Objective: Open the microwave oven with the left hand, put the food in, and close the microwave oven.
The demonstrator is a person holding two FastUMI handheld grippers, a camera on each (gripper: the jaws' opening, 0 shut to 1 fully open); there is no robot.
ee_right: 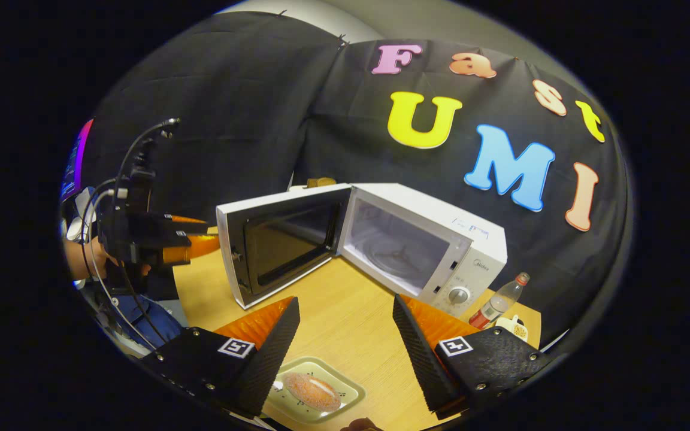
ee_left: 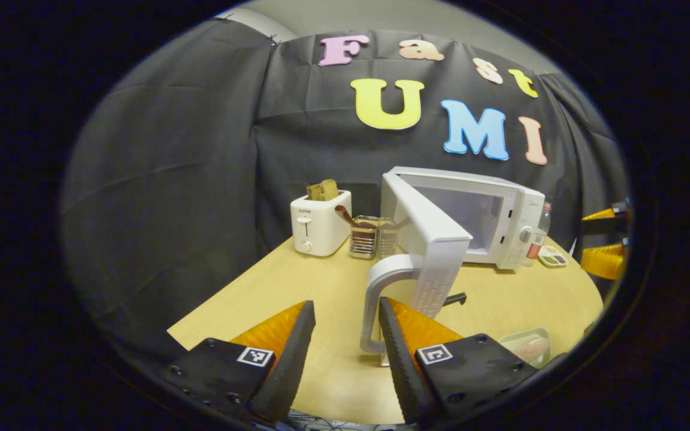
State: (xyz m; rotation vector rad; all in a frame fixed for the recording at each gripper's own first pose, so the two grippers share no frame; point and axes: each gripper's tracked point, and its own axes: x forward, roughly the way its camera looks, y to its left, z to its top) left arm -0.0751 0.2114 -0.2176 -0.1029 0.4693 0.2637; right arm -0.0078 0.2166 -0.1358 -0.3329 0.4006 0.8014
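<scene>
I'm seeing the microwave [ee_right: 423, 245] sitting at the back of the worktop [ee_right: 345, 311], door [ee_right: 282, 242] swung wide, white cavity showing with its turntable hub. Left gripper [ee_left: 345, 335]: jaws apart, door handle [ee_left: 381, 299] standing between them, just beside one finger; I can't tell contact. Right gripper [ee_right: 345, 341]: jaws apart, hovering over the food [ee_right: 311, 388] on its tray [ee_right: 348, 392] at the near edge. Bare worktop is lying between tray and cavity.

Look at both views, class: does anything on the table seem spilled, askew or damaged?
Nothing stands out. The microwave stands level with its door swung wide, as the task requires. The plate of food lies flat on the table, unspilled, and the toaster stands upright.
</scene>
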